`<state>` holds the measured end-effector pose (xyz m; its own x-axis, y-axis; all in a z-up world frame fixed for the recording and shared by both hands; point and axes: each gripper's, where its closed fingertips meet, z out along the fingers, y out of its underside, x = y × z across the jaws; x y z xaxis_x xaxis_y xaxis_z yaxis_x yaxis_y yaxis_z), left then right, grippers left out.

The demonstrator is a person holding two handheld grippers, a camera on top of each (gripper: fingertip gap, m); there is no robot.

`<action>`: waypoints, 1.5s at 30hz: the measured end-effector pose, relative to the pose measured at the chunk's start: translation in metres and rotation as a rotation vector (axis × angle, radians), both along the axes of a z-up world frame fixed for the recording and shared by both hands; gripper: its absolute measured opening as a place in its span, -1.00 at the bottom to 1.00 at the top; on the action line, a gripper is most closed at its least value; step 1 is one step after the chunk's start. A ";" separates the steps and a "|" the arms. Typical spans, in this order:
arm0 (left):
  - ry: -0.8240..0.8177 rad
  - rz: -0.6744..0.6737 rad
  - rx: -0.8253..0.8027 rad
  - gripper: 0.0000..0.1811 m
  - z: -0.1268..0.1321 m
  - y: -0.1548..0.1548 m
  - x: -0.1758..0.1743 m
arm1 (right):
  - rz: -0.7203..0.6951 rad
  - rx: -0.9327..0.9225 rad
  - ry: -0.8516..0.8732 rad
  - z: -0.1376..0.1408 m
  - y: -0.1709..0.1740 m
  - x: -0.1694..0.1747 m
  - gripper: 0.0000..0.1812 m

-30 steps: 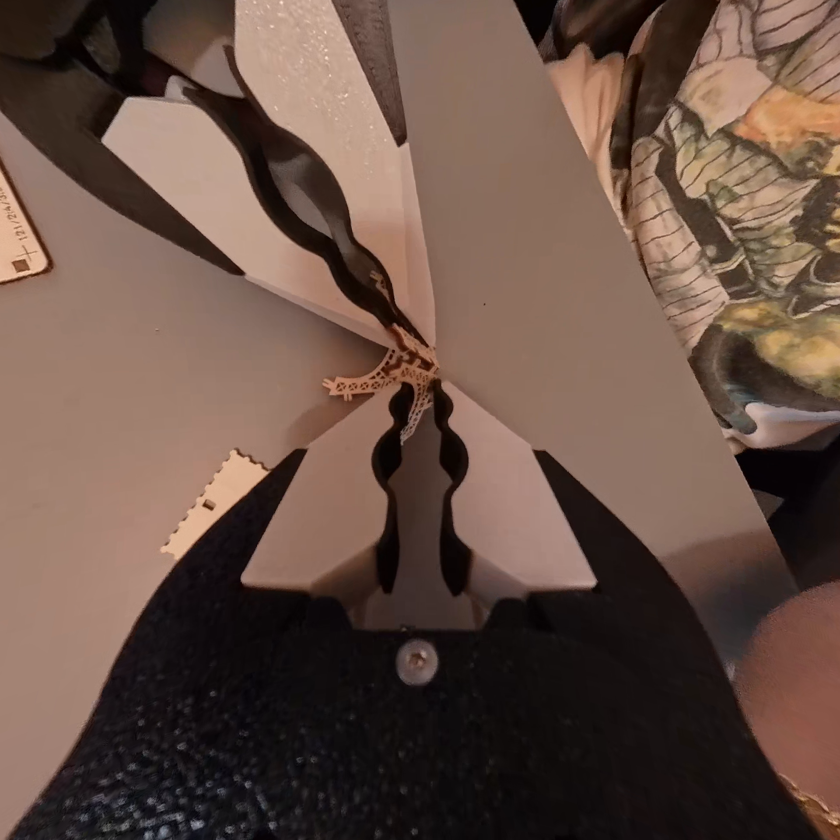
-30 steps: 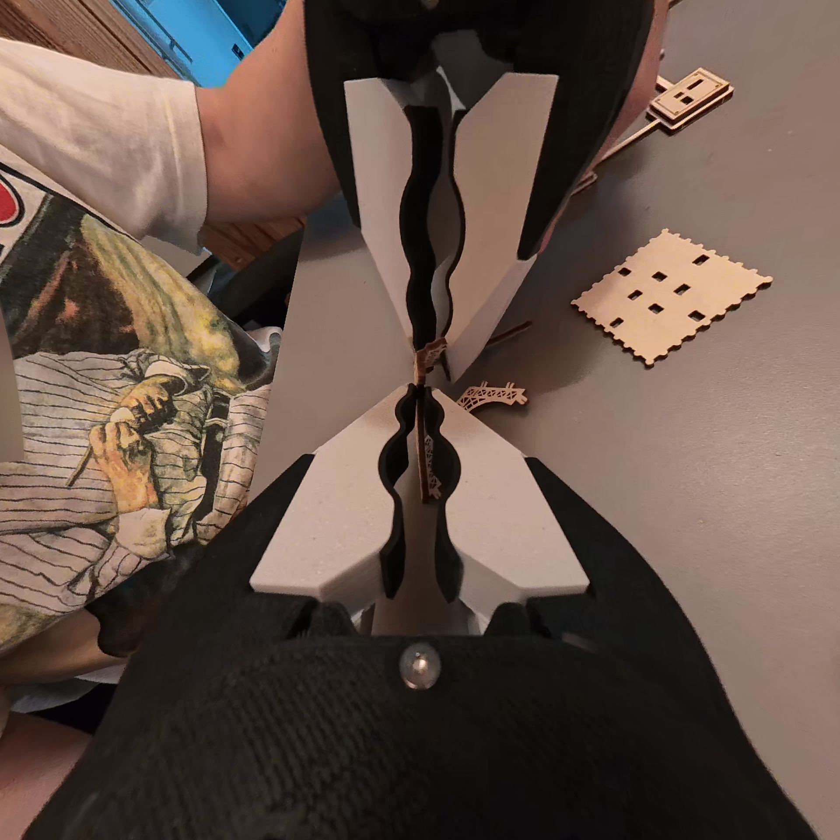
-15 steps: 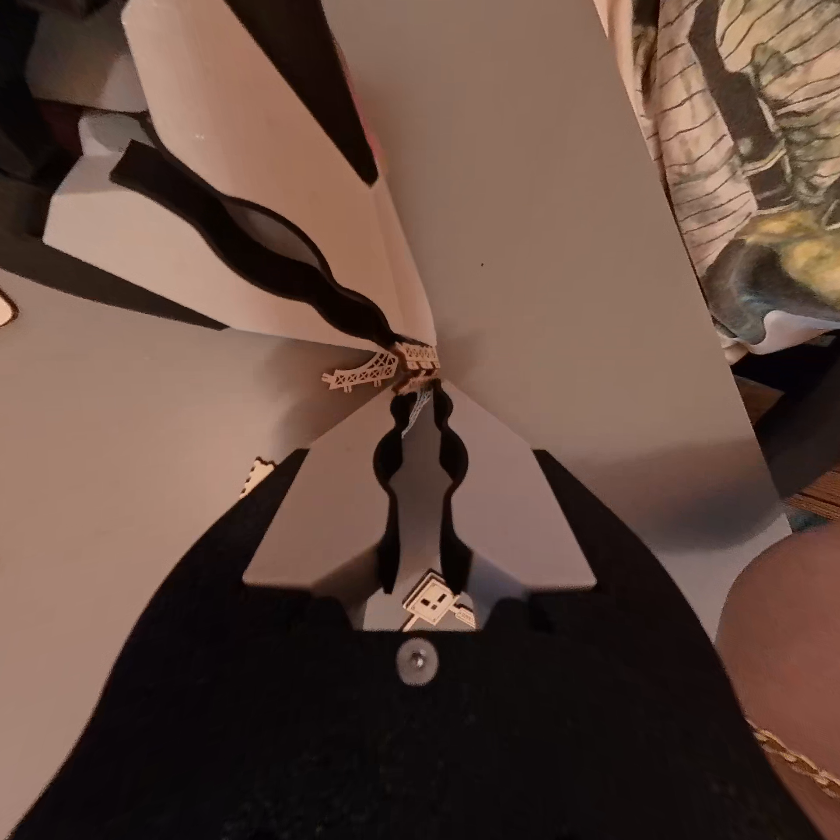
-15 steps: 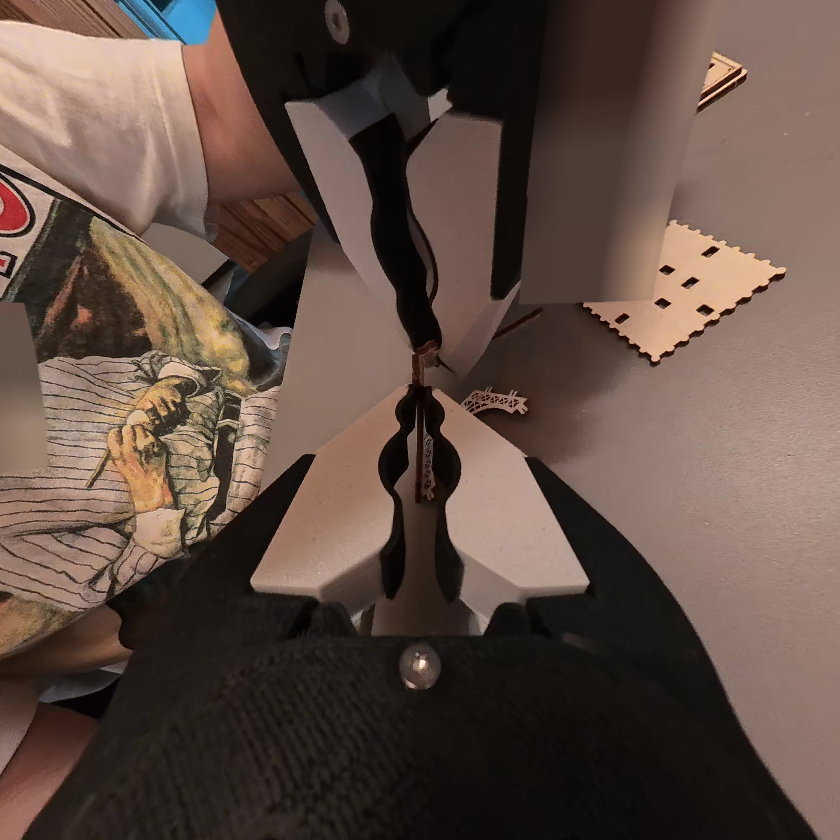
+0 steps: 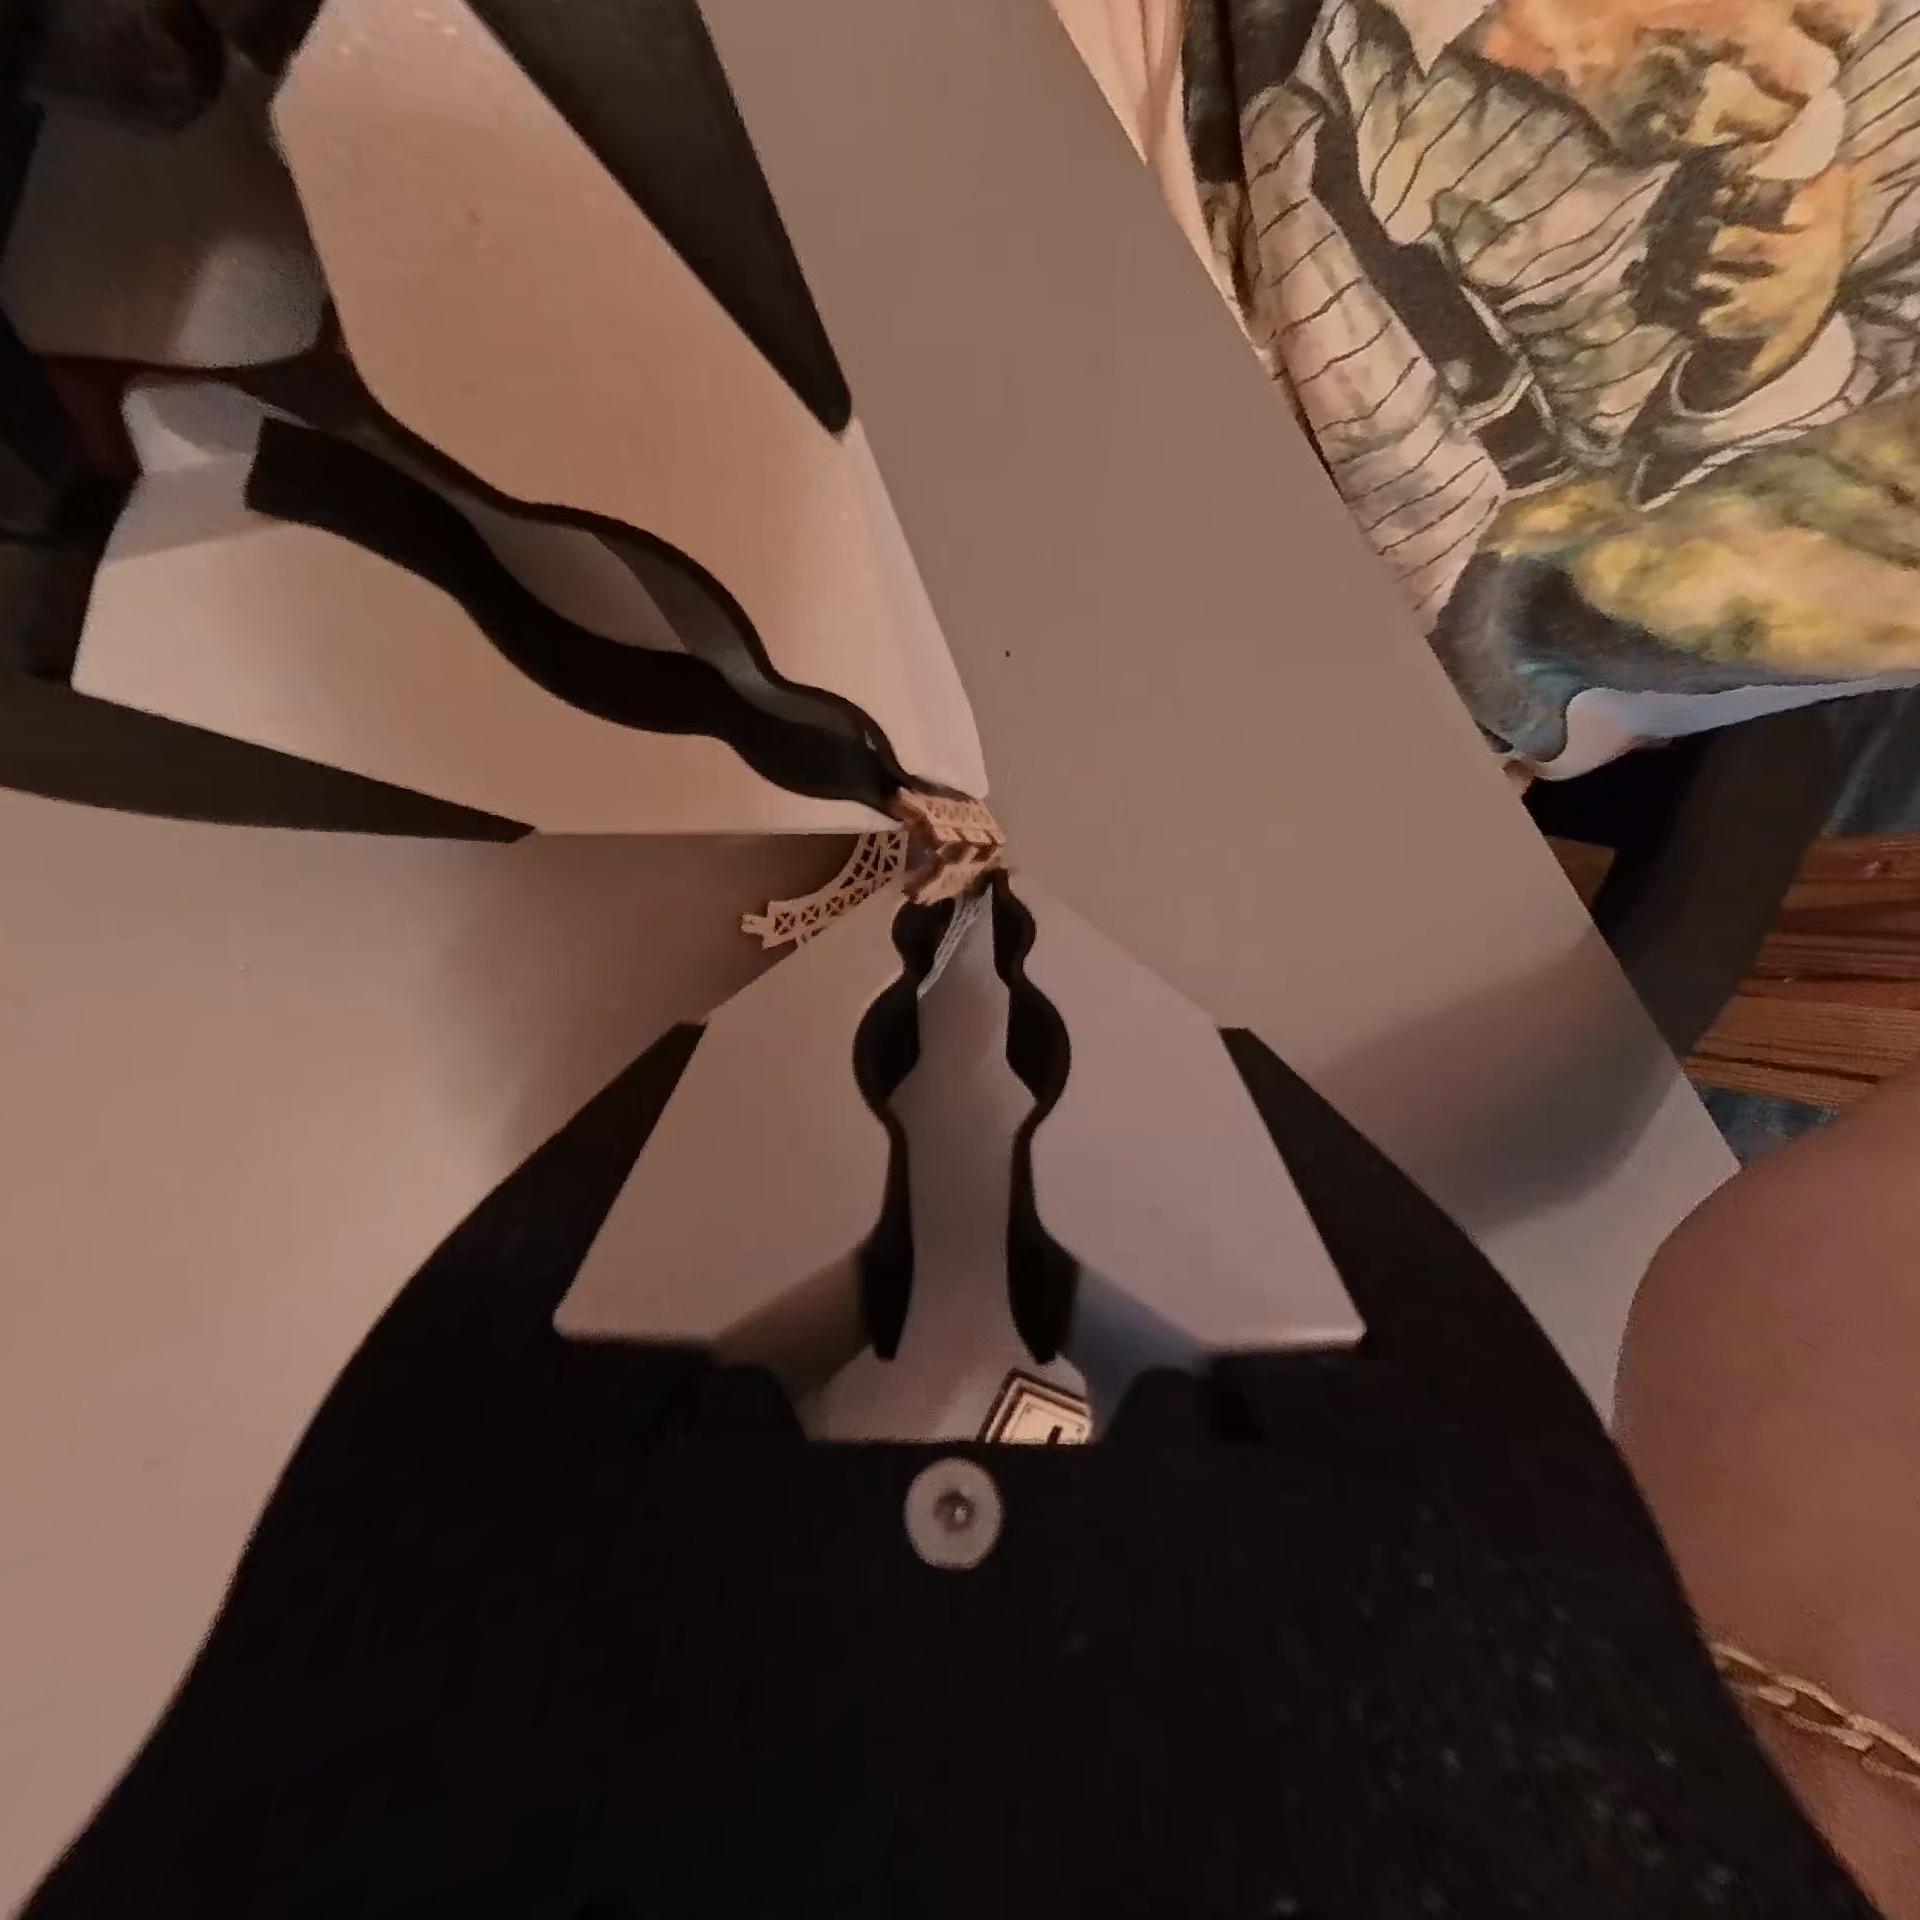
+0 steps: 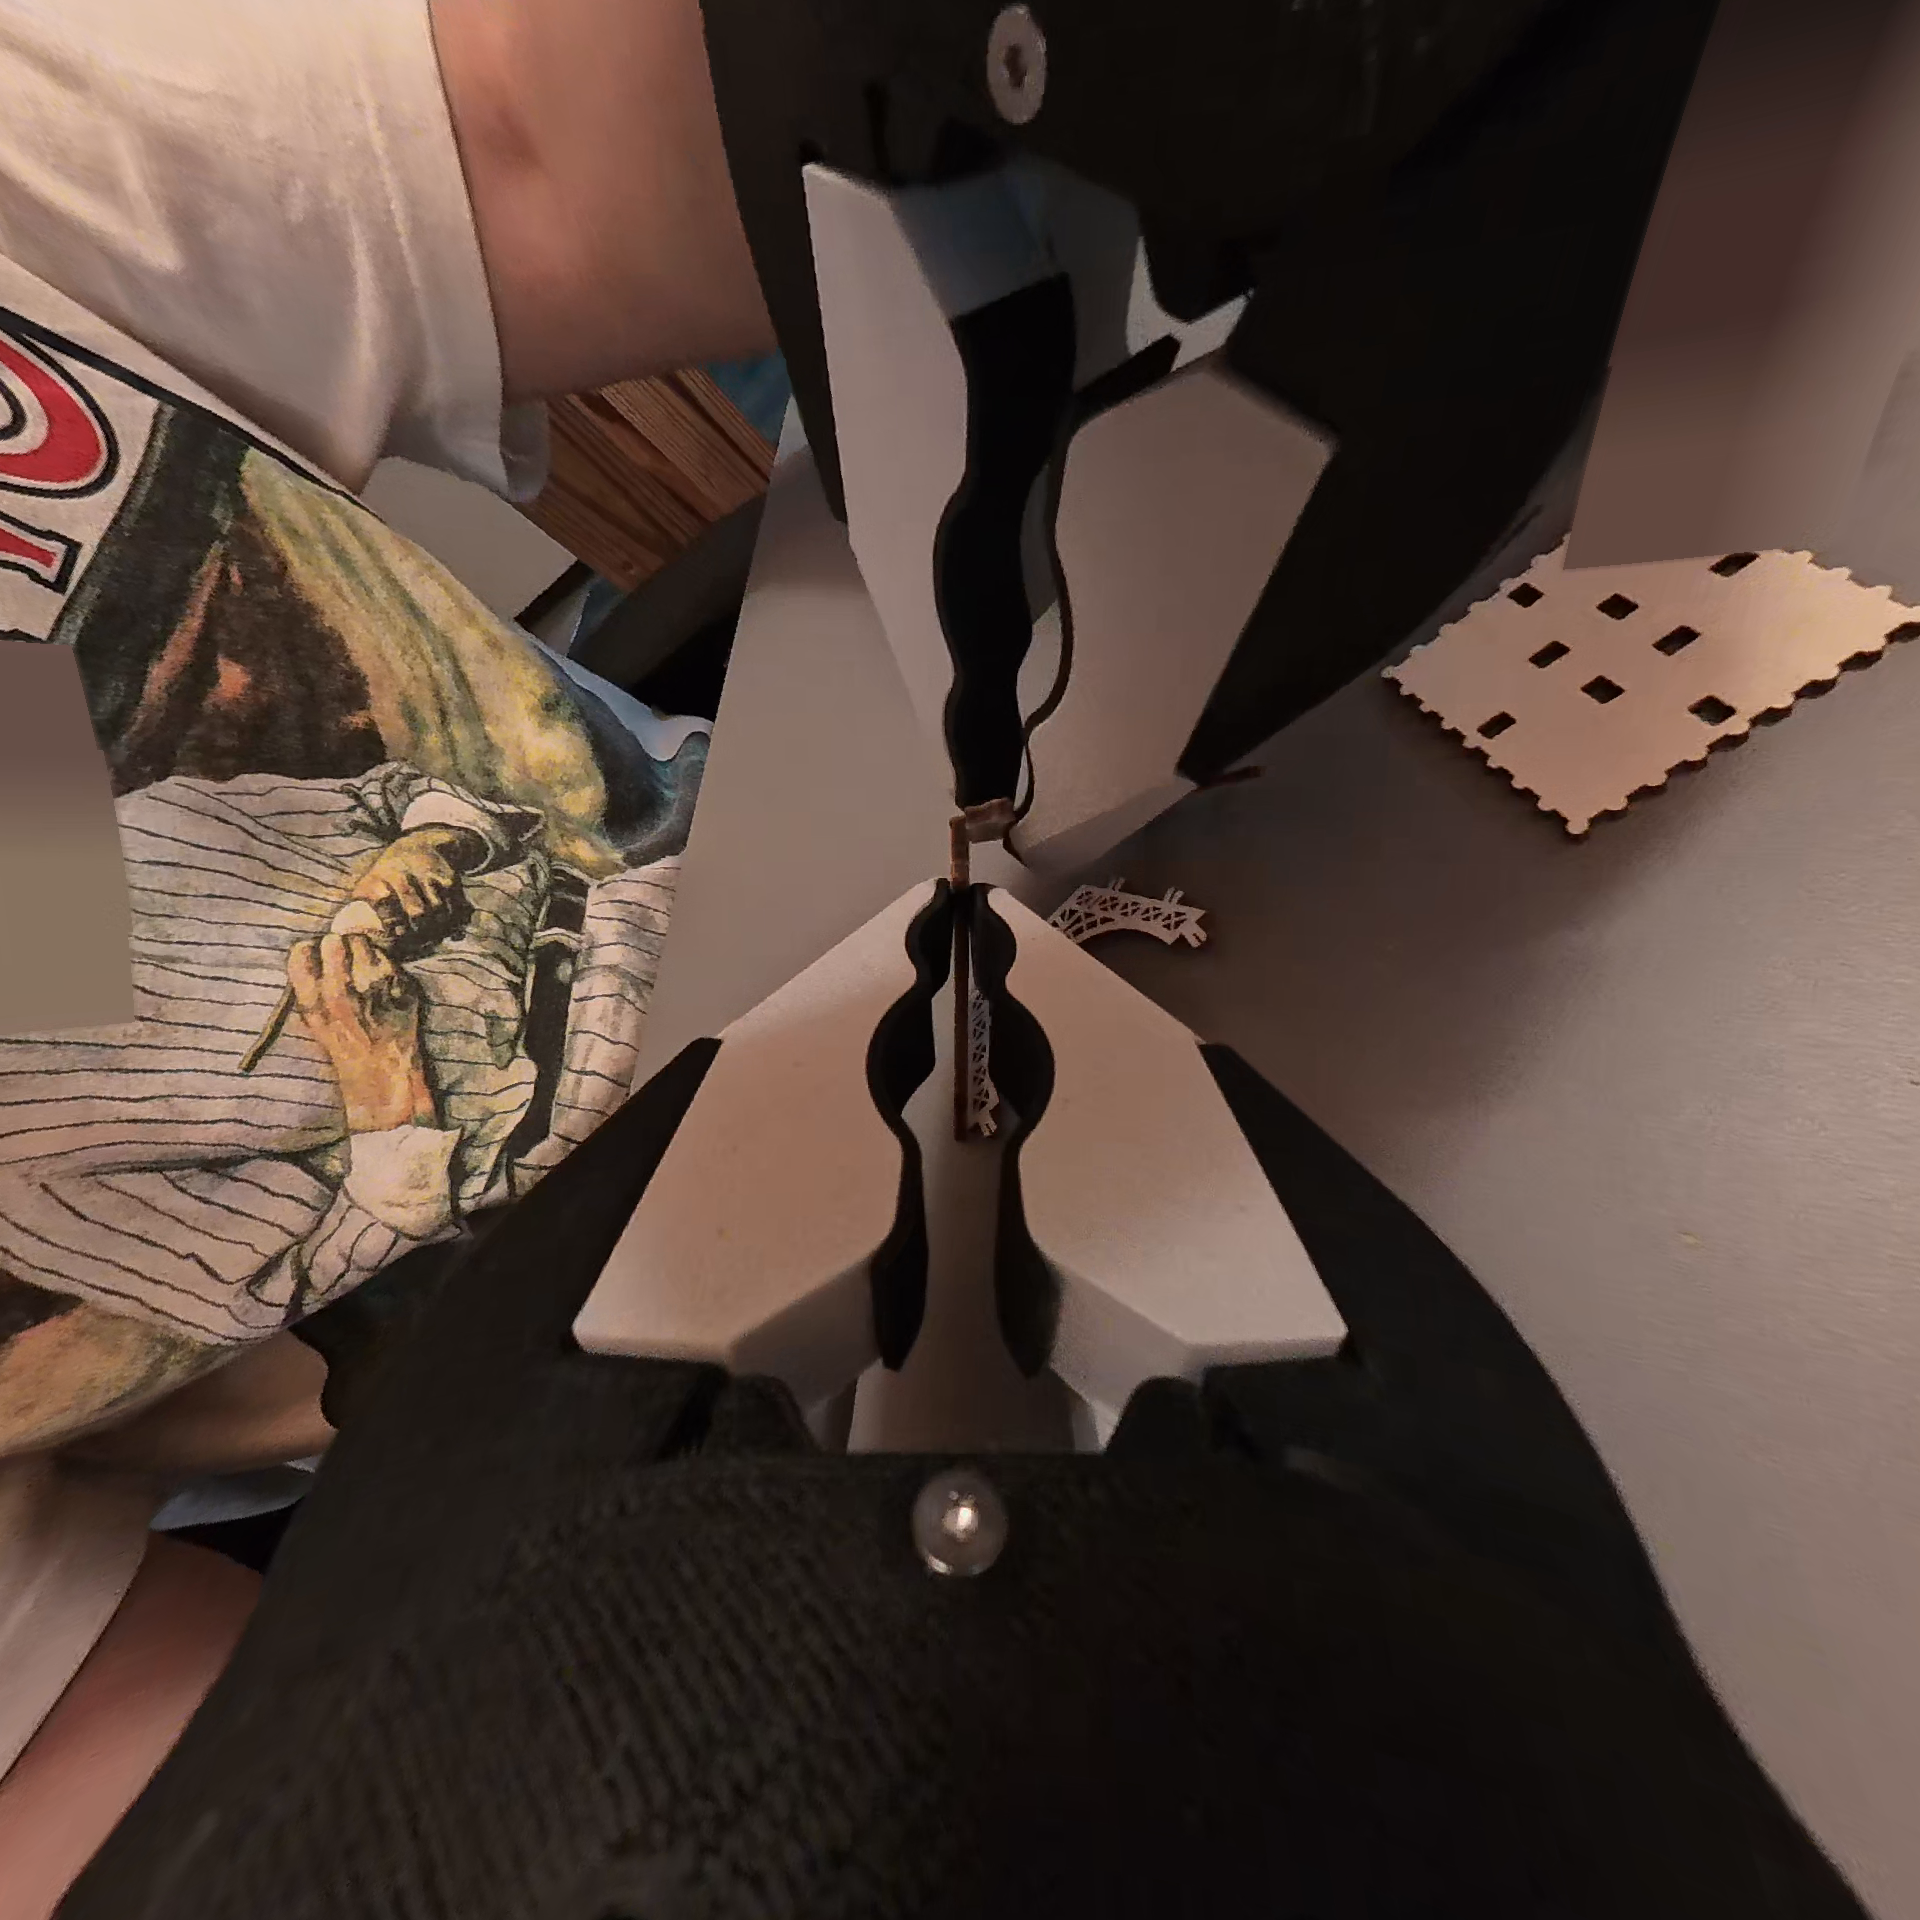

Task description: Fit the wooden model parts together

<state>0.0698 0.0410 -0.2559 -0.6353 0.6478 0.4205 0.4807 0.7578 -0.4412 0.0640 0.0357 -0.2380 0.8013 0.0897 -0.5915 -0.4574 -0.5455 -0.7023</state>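
Nearest, the right gripper [image 6: 961,894] has its jaws closed on a thin lattice strip [image 6: 977,1049] standing on edge. Opposite, tip to tip, the left gripper [image 6: 987,805] pinches a small wooden piece [image 6: 982,816] (the two parts meet between the tips). Beyond lie an arched lattice part [image 6: 1127,914] and a perforated square plate [image 6: 1652,675] on the grey desk [image 6: 1558,1143].

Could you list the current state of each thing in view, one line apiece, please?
left gripper: shut on a lattice piece.
right gripper: shut on a lattice strip.
lattice piece: held, meeting the strip tip to tip.
lattice strip: held on edge.
arched lattice part: lying loose on the table.
slotted square panel: lying flat, untouched.
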 end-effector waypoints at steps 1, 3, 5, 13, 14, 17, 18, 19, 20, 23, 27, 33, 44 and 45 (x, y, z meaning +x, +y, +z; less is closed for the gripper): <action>0.001 0.017 -0.005 -0.92 0.000 0.000 0.000 | -0.002 0.000 -0.001 0.000 0.000 0.000 -0.99; 0.020 0.063 -0.014 -0.91 0.001 0.000 0.000 | -0.010 0.000 0.001 0.000 0.000 0.002 -0.99; 0.033 0.106 -0.046 -0.91 0.002 -0.001 0.000 | -0.020 0.000 0.006 0.000 0.000 0.003 -0.99; 0.034 0.214 -0.133 -0.82 0.003 -0.005 0.000 | -0.036 0.000 0.010 0.000 0.000 0.006 -0.99; 0.033 0.223 -0.140 -0.80 0.004 -0.004 -0.001 | -0.037 0.001 0.009 0.000 0.000 0.006 -0.99; 0.018 0.270 -0.176 -0.75 0.006 -0.004 0.002 | -0.047 -0.003 0.008 -0.001 0.000 0.007 -0.99; 0.019 0.288 -0.195 -0.73 0.009 -0.004 0.003 | -0.046 -0.003 0.008 -0.001 0.000 0.007 -0.99; 0.022 0.308 -0.215 -0.72 0.013 -0.002 0.003 | -0.046 -0.003 0.006 -0.001 0.000 0.007 -0.99; 0.032 0.330 -0.243 -0.71 0.017 -0.001 0.004 | -0.050 -0.005 0.002 -0.001 0.000 0.008 -0.99; 0.043 0.446 -0.345 -0.69 0.030 0.000 0.011 | -0.050 -0.005 0.001 -0.001 0.000 0.008 -0.99; 0.062 0.613 -0.404 -0.74 0.026 -0.001 0.022 | -0.050 -0.005 -0.001 -0.001 0.001 0.008 -0.99; 0.154 0.700 -0.459 -0.90 0.023 -0.008 0.021 | -0.053 -0.006 -0.013 -0.001 0.001 0.008 -0.99; 0.175 0.719 -0.515 -0.95 0.028 -0.009 0.022 | -0.130 0.099 -0.066 0.016 -0.004 0.017 -0.91; 0.177 0.726 -0.520 -0.95 0.029 -0.009 0.024 | -0.142 0.109 -0.062 0.018 -0.005 0.019 -0.95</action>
